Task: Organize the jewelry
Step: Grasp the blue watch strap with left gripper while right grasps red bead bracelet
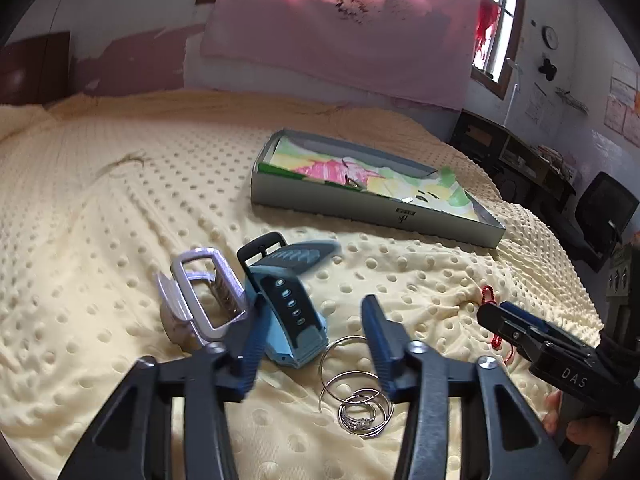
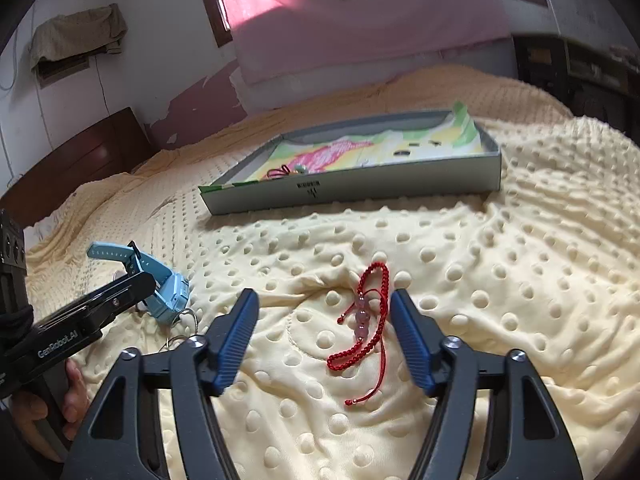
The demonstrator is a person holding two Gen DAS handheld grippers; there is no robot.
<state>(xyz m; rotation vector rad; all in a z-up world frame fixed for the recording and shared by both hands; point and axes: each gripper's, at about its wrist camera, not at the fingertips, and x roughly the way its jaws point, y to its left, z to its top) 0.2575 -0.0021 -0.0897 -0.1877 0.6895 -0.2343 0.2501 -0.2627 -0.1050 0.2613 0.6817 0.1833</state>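
Note:
My left gripper (image 1: pixel 314 316) is open over a blue watch (image 1: pixel 286 312) and a pile of silver rings (image 1: pixel 356 396) on the cream blanket; its left pad touches the watch. A silver hair clip (image 1: pixel 204 296) lies left of the watch. My right gripper (image 2: pixel 324 308) is open, with a red braided bracelet with pink beads (image 2: pixel 362 320) between its fingers on the blanket. The grey box (image 2: pixel 360 190) holds a floral cloth and small jewelry pieces (image 2: pixel 284 171). The right gripper also shows in the left wrist view (image 1: pixel 486 310).
The dotted cream blanket (image 1: pixel 120 208) covers a bed. A pink curtain (image 1: pixel 340 20) hangs behind. Dark shelves and a chair (image 1: pixel 600 208) stand at the right. A wooden headboard (image 2: pixel 80 160) is at the left.

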